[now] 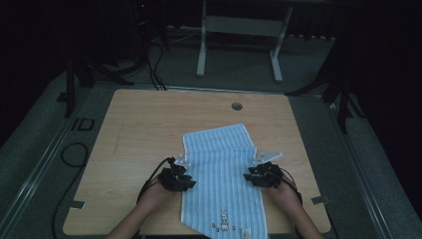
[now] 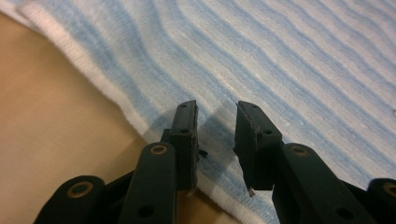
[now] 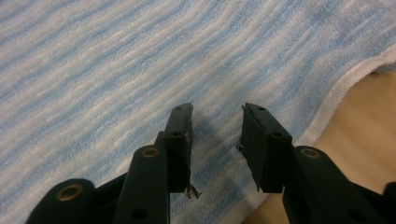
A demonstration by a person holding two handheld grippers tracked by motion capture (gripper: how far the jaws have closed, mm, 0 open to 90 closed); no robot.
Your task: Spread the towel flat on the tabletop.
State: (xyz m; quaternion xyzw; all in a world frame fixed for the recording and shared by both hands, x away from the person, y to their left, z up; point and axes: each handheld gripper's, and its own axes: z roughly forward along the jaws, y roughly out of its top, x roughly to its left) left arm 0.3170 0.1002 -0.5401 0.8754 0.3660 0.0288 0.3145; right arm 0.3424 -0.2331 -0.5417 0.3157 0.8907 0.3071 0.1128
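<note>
Towel (image 1: 224,174), blue and white striped, is lying lengthwise on the near half of the desk (image 1: 139,129), its near end hanging over the front edge and its far part folded into a narrower band. Small dark figures and a label are showing near that hanging end. Nothing is lying on the cloth or blocking the way to it; a round cable hole (image 1: 237,106) is sitting in the desk well beyond the far end.

Left tongs (image 1: 180,175) are resting at the towel's left edge, right tongs (image 1: 263,173) at its right edge, a hand behind each. In the left gripper view the left tongs (image 2: 215,135) are standing partly open over the striped cloth just inside the white hem, pads not pressing on anything. In the right gripper view the right tongs (image 3: 217,140) are likewise parted, released, with cloth below the gap and the hem just beside them.

Wood grain is covering the desk. Around it the room is lying dim: grey floor, cables (image 1: 154,69) trailing, and the legs of a table frame (image 1: 239,45) behind.
</note>
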